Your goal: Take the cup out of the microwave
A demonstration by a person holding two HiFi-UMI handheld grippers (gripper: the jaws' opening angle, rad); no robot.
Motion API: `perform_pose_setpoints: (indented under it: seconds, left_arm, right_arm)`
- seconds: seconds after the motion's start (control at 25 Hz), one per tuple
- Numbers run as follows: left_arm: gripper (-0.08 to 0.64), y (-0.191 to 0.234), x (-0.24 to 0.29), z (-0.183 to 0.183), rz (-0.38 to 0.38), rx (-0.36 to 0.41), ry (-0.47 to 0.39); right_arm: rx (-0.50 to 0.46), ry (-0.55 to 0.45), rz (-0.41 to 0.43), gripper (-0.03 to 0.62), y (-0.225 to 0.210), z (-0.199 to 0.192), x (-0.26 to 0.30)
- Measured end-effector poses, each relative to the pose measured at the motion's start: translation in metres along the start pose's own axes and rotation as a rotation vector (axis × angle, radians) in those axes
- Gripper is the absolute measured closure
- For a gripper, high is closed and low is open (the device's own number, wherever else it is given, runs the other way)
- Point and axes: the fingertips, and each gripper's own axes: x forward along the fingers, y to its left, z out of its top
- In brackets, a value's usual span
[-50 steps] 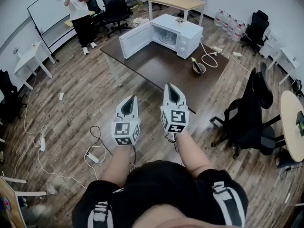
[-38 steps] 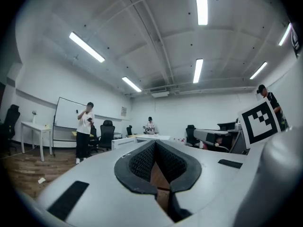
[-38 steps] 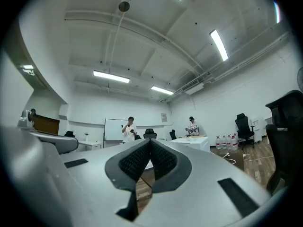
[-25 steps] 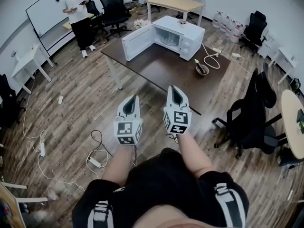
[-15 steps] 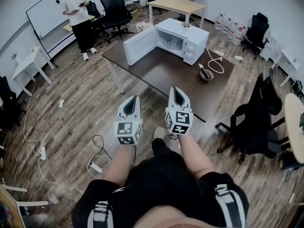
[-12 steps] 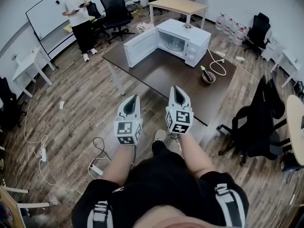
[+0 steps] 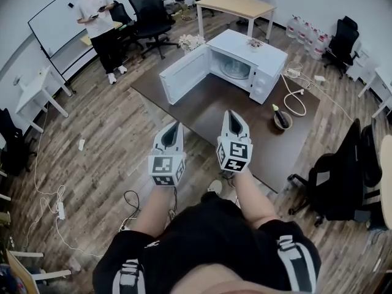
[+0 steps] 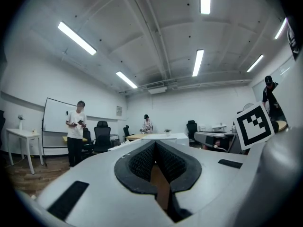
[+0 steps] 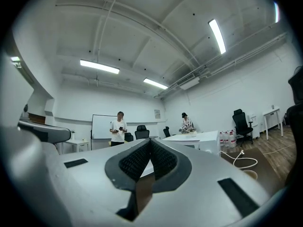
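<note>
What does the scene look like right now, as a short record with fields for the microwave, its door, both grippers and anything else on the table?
microwave: white, on the dark table
door: swung open
inside: pale round shape, cup not clearly made out
left gripper: shut, nothing held, apart from the microwave
right gripper: shut, nothing held, apart from the microwave
bowl: on the table, right of the microwave
person: standing by the whiteboard
</note>
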Motion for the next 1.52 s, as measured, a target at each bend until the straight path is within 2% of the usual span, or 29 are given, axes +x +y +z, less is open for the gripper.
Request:
perform_pose_setpoints:
  seconds: [0.2, 0.6, 0.8, 1.08, 1.28, 1.52]
  left_arm:
    - [0.560, 0.020, 0.095, -0.009, -0.033, -0.019, 0.025]
    - [0.560, 0.015, 0.262, -0.018, -0.141, -0.019, 0.041]
    - [0.560, 0.015, 0.308, -0.024, -0.163, -0.030, 0.063]
    - [0.560, 0.021, 0.352, -0.034, -0.210, -0.041, 0.069]
    - [0.560, 0.025, 0.383, -0.041, -0.297, -0.048, 0.062]
    - [0.560, 0.038, 0.423, -0.046, -0.426, -0.045, 0.049]
  right_arm:
    - [0.001, 0.021, -0.027, 0.591, -0.035, -0.011, 0.081]
    - [-0.003, 0.046, -0.070, 0.591, -0.106, -0.030, 0.204]
    - [0.001, 0.064, -0.089, 0.591, -0.127, -0.038, 0.237]
    - [-0.013, 0.075, -0.118, 0.591, -0.136, -0.048, 0.262]
    - [-0.030, 0.086, -0.194, 0.591, -0.145, -0.059, 0.275]
    - [-0.031, 0.085, -0.325, 0.591, -0.153, -0.065, 0.301]
